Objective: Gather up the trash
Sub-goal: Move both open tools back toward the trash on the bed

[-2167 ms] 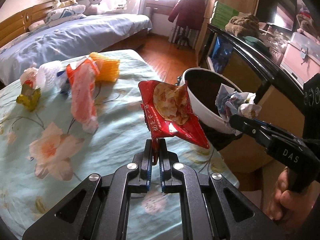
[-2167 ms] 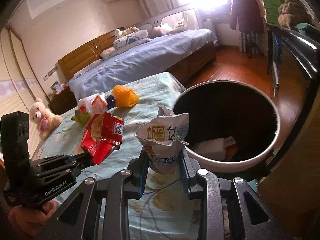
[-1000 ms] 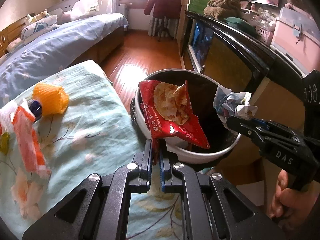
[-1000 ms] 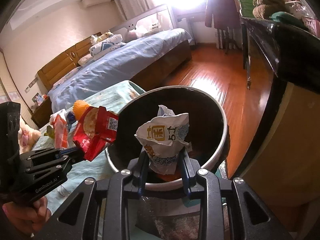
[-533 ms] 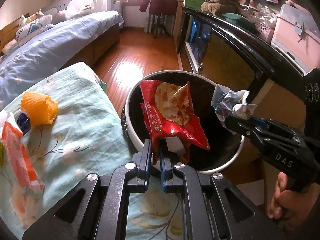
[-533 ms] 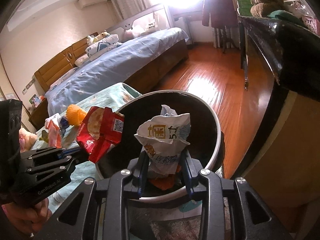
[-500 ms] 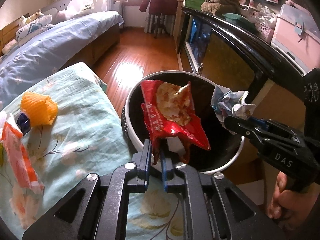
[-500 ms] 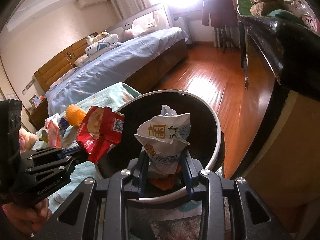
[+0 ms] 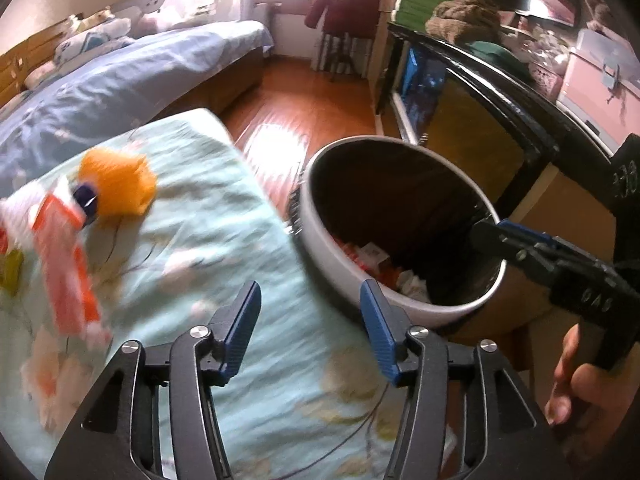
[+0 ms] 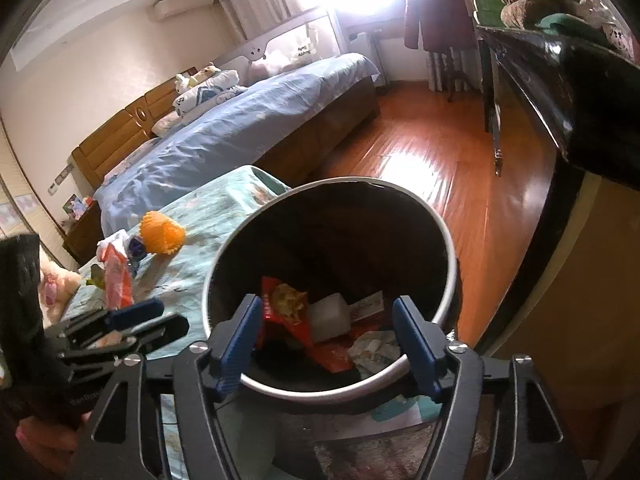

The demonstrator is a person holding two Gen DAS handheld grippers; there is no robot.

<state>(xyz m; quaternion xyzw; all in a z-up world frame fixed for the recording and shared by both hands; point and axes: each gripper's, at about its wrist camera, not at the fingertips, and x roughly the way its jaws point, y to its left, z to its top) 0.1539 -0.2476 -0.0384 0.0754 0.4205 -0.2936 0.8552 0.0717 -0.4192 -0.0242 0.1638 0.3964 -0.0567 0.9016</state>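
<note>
A round bin (image 10: 448, 256) with a white rim and dark inside stands beside the table; it also shows in the left wrist view (image 9: 320, 248). Inside it lie a red snack bag (image 10: 286, 312), a crumpled white wrapper (image 10: 372, 346) and other trash. My right gripper (image 10: 326, 330) is open and empty over the bin's near rim. My left gripper (image 9: 310, 320) is open and empty over the table edge, left of the bin. On the table remain an orange foam net (image 9: 116, 188), an orange-white wrapper (image 9: 64, 256) and small items.
A floral tablecloth (image 9: 200, 240) covers the table. A blue bed (image 10: 256, 120) stands behind it. A dark cabinet (image 9: 500, 92) with clutter on top stands to the right of the bin. Wooden floor (image 10: 440, 152) lies beyond.
Both grippers have opened. The red snack bag and the white wrapper have dropped into the bin. The left gripper has swung left towards the table.
</note>
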